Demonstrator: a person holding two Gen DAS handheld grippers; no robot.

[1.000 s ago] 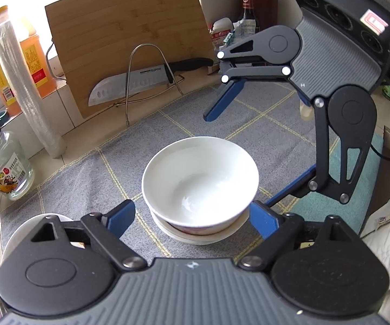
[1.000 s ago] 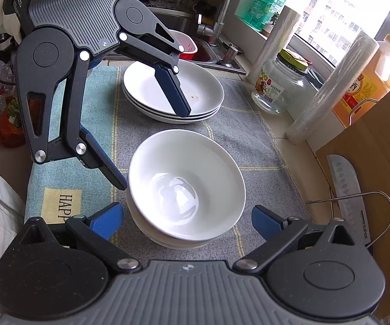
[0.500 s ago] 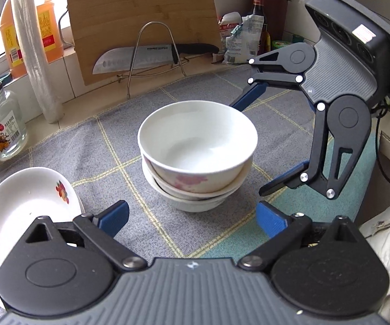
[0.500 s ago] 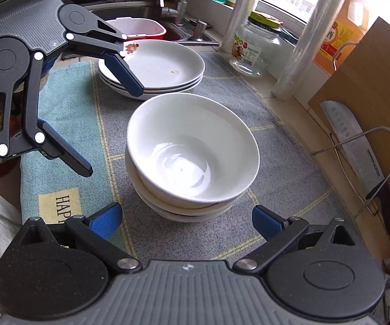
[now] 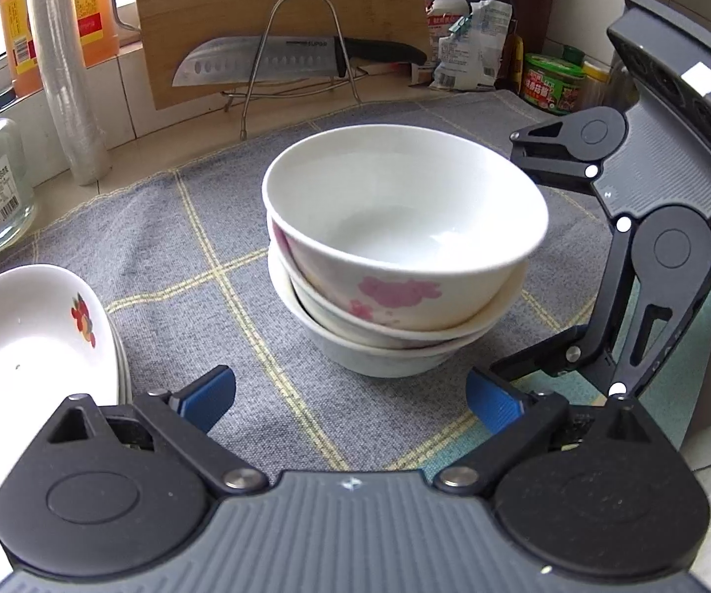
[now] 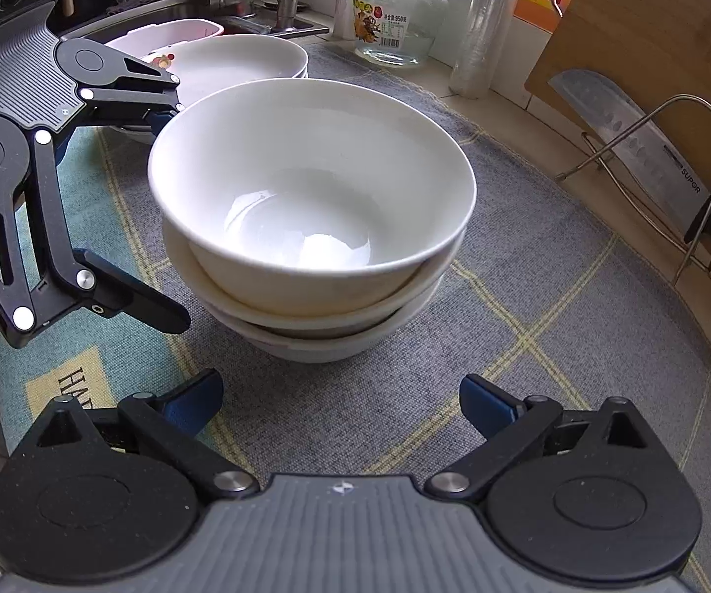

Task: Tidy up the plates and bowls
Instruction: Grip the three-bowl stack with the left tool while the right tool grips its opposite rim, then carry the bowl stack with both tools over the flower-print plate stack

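A: Your left gripper [image 5: 350, 398] stands with its jaws spread wide, having just been opening; nothing lies between the blue pads [image 5: 207, 395]; they hang short of the stack of bowls [image 5: 395, 267], apart from it.

B: And your right gripper [image 6: 340, 395]?

A: Likewise wide and holding nothing; its pads flank open cloth just before the same stack [image 6: 311, 207]; the two tools face each other across the bowls.

B: What stands around you?

A: Three nested bowls sit upright on the grey checked mat [image 5: 167, 247]; a stack of plates [image 5: 24, 346] lies close on your left tool's left, touching nothing; beyond the bowls stand a wire rack [image 5: 301, 49] with a knife [image 5: 266, 57], a cutting board [image 6: 661, 39], a glass jar [image 6: 397, 20] and a roll of film [image 5: 63, 74].

B: Room to move?

A: Bare mat lies between bowls and rack; the teal towel [image 6: 108, 346] marks the counter's near side; the sink [image 6: 236, 24] lies past the plates.
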